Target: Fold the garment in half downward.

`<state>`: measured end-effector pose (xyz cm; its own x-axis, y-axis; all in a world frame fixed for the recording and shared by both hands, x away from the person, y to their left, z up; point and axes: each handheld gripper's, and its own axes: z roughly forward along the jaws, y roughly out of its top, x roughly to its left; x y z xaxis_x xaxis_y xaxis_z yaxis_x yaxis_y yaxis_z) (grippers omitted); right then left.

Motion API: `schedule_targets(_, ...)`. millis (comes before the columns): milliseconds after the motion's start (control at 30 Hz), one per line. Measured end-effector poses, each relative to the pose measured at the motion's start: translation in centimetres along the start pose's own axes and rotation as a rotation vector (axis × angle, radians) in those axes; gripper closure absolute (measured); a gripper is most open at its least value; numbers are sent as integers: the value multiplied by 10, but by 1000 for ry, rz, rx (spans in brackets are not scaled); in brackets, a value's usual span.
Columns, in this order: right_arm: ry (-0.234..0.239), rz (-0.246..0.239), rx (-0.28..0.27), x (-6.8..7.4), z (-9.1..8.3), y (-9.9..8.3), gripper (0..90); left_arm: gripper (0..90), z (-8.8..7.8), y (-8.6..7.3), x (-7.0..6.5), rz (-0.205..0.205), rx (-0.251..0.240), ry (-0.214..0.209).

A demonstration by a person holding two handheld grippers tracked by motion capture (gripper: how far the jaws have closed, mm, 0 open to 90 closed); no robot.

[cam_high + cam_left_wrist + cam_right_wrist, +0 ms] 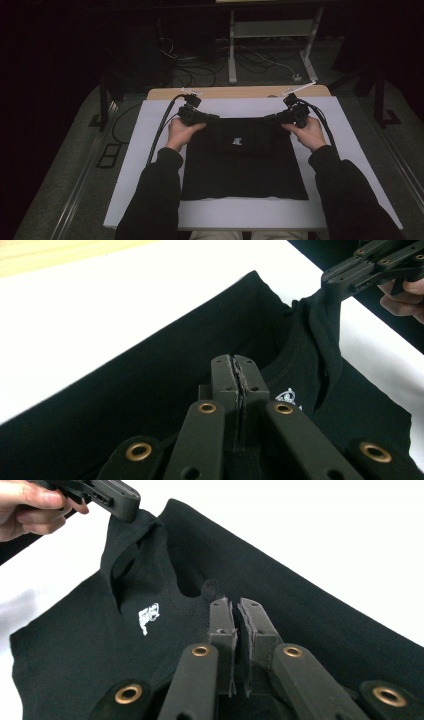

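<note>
- black T-shirt [245, 160]: soft, light, limp; sags between grips on white worktop [150, 150]
- left gripper [212, 118], right gripper [270, 119]: fingers clamped on far-edge cloth; best hold is corners

Dim and underexposed from above — room beyond the white table [150, 150] sunk in near-black, corners darkest. Brighter, evenly lit close up; white surface nearly blown out. Black cloth [245, 165] swallowing detail — folds barely readable. Near jaws slightly soft.
</note>
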<state>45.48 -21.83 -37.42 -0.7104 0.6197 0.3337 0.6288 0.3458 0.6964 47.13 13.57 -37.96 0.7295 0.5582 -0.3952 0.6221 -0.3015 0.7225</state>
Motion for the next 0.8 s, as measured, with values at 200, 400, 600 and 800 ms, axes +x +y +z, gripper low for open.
schedule_targets(200, -2, -10, 2, 4, -5, -1, 837, 877, -8, -6, -1, 1, -16, 9)
schedule_targets(400, 8, -9, -11, 9, -8, -2, 837, 877, -17, -14, 1, -4, -20, 12)
schedule_targets(600, 13, -9, -16, 14, -11, -9, 837, 877, -24, -22, -5, -1, -30, 12)
schedule_targets(800, 26, 3, -29, 19, -17, -18, 837, 877, -28, -27, -13, 1, -46, 2)
